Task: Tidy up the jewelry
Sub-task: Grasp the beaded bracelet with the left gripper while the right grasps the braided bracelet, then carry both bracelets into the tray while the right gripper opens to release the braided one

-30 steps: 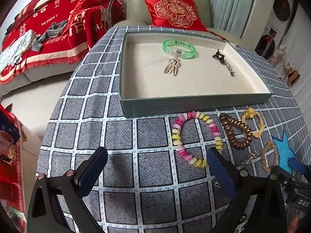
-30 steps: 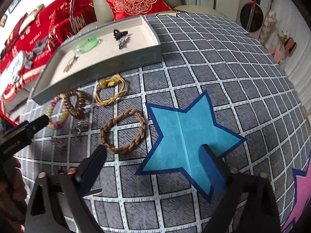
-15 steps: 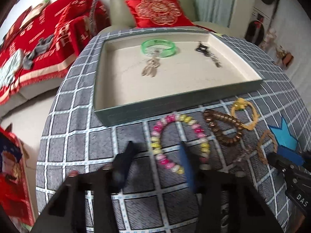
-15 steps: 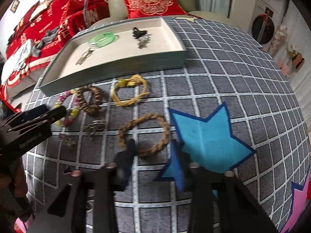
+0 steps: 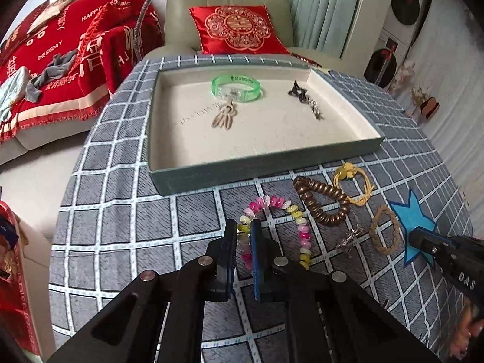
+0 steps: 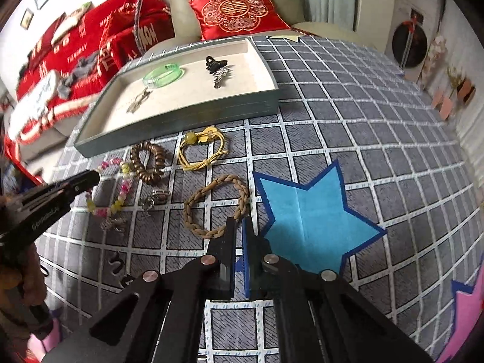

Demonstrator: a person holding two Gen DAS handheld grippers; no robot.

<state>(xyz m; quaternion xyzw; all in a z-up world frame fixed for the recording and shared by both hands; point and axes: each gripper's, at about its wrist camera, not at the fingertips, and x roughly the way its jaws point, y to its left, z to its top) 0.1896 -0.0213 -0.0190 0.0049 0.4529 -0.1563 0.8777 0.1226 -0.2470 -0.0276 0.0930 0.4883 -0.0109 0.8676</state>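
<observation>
A grey-green tray (image 5: 260, 166) (image 6: 181, 121) holds a green bangle (image 5: 236, 87), a beige pendant necklace (image 5: 224, 118) and a dark hair clip (image 5: 305, 99). In front of it on the checked cloth lie a pink-and-yellow bead bracelet (image 5: 281, 208) (image 6: 121, 193), a brown coil hair tie (image 5: 320, 205), a yellow cord bracelet (image 5: 354, 181) (image 6: 202, 148), a braided tan bracelet (image 5: 385, 230) (image 6: 217, 205) and small silver pieces (image 5: 351, 239). My left gripper (image 5: 243, 227) is shut on the bead bracelet's left side. My right gripper (image 6: 239, 227) is shut on the braided bracelet's near edge.
The round table carries a grey checked cloth with a blue star patch (image 6: 308, 217) and a pink star (image 6: 466, 308) at the right edge. An armchair with a red cushion (image 5: 236, 30) and a sofa with red blankets (image 5: 60, 60) stand behind the table.
Both grippers went from wide open to shut. The left moved forward onto the bead bracelet; the right moved forward and left onto the braided bracelet.
</observation>
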